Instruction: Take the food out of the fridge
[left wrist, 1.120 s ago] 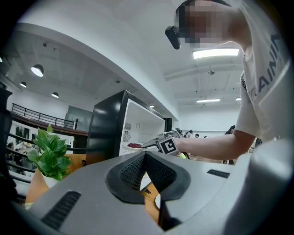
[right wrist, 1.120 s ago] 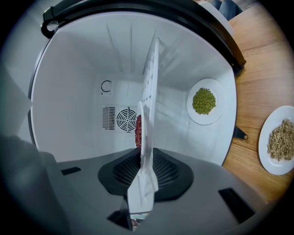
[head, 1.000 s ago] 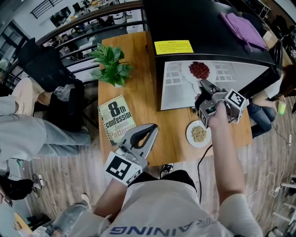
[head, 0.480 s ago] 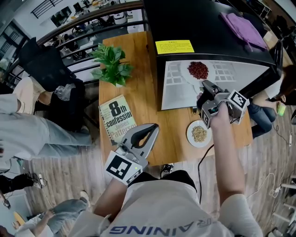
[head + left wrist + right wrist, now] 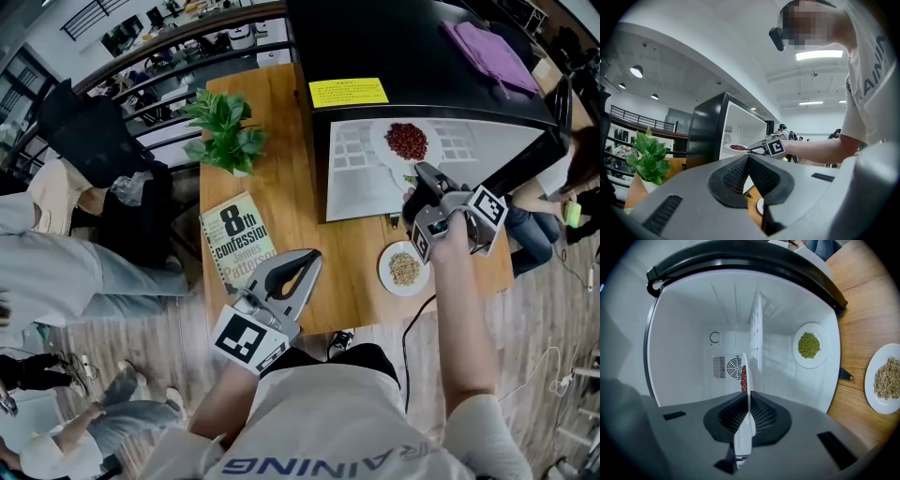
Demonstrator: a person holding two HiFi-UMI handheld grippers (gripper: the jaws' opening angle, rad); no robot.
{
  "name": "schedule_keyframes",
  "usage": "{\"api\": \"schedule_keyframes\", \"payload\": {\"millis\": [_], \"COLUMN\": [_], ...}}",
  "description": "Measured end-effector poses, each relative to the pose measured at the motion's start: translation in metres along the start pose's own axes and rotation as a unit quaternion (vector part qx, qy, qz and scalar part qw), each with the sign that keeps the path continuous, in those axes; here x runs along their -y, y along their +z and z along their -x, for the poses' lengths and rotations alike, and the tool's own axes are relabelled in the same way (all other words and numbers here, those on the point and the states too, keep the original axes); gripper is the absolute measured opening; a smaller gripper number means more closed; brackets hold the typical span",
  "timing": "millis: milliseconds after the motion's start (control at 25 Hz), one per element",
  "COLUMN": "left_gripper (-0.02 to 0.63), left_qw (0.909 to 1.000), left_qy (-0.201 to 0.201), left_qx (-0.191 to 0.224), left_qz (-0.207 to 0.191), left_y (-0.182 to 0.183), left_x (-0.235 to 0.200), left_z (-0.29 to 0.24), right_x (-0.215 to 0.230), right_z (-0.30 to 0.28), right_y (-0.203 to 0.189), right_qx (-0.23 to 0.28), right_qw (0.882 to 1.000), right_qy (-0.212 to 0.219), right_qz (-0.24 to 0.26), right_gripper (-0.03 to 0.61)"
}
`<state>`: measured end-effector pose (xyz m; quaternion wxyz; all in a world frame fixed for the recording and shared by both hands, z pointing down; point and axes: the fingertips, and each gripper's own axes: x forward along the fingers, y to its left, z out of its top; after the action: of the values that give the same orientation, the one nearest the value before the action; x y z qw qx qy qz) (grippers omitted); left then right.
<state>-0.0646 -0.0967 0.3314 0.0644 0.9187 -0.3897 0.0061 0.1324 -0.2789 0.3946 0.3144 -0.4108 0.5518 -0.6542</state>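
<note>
I am clenching my right gripper point(image 5: 748, 398) hard on the near rim of a white plate point(image 5: 745, 364), which is standing edge-on between the two pads. The plate is carrying a heap of red beans point(image 5: 405, 141) and is sitting on the wire shelf point(image 5: 757, 329) inside the open fridge point(image 5: 412, 42), close to its front edge. My right arm is reaching across the table point(image 5: 272, 169) towards the white cabinet, with the gripper tipping slightly downward.

Below that shelf, on the fridge floor, a second white plate point(image 5: 820, 359) is holding green beans point(image 5: 809, 344); it is lying well apart from the one I am gripping. Just outside the fridge, on the wooden tabletop beside my right wrist, a third plate point(image 5: 386, 259) is holding pale grain point(image 5: 404, 270).

My left gripper point(image 5: 311, 255) is hanging level over the near edge of the table, its jaws pressing together with nothing between them.

Further out, a paperback book point(image 5: 237, 242) is lying flat next to my left gripper, and a potted plant point(image 5: 225, 131) is standing behind it near the fridge's left side. A yellow label point(image 5: 350, 93) is sticking to the black top of the fridge, and a purple cloth point(image 5: 492, 56) is lying on that top toward the far right.
</note>
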Motion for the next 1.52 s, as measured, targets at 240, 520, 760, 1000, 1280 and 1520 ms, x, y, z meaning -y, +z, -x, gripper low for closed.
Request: {"api": "schedule_keyframes", "payload": {"millis": [240,520,760,1000,1280,1520], "left_gripper": [0.005,0.005,0.005,0.005,0.005,0.005], "left_qw": [0.9999,0.9992,0.9973,0.9948,0.9897,0.986], "left_qy": [-0.014,-0.039,-0.072,-0.1,-0.139,-0.16], "left_qx": [-0.004,-0.007,-0.011,-0.02,-0.034,-0.046], "left_qz": [-0.003,-0.002,-0.001,0.005,0.002,-0.006], "left_y": [0.0,-0.002,-0.006,-0.014,-0.024,-0.03], "left_x": [0.007,0.027,0.056,0.065,0.105,0.118], "left_z": [-0.008,-0.022,-0.036,-0.061,-0.081,-0.09], "right_x": [-0.011,-0.007,0.011,0.031,0.069,0.126], "right_z": [0.025,0.074,0.125,0.147,0.209,0.241], "right_y": [0.004,0.013,0.023,0.035,0.061,0.075], "right_qx": [0.009,0.028,0.05,0.069,0.105,0.122], "right_qw": [1.0,0.999,0.998,0.998,0.994,0.992], "right_qy": [0.016,0.018,0.013,0.002,-0.001,-0.036], "right_qz": [0.011,0.02,0.019,0.012,0.01,0.014], "right_gripper": [0.032,0.032,0.032,0.032,0.032,0.032]}}
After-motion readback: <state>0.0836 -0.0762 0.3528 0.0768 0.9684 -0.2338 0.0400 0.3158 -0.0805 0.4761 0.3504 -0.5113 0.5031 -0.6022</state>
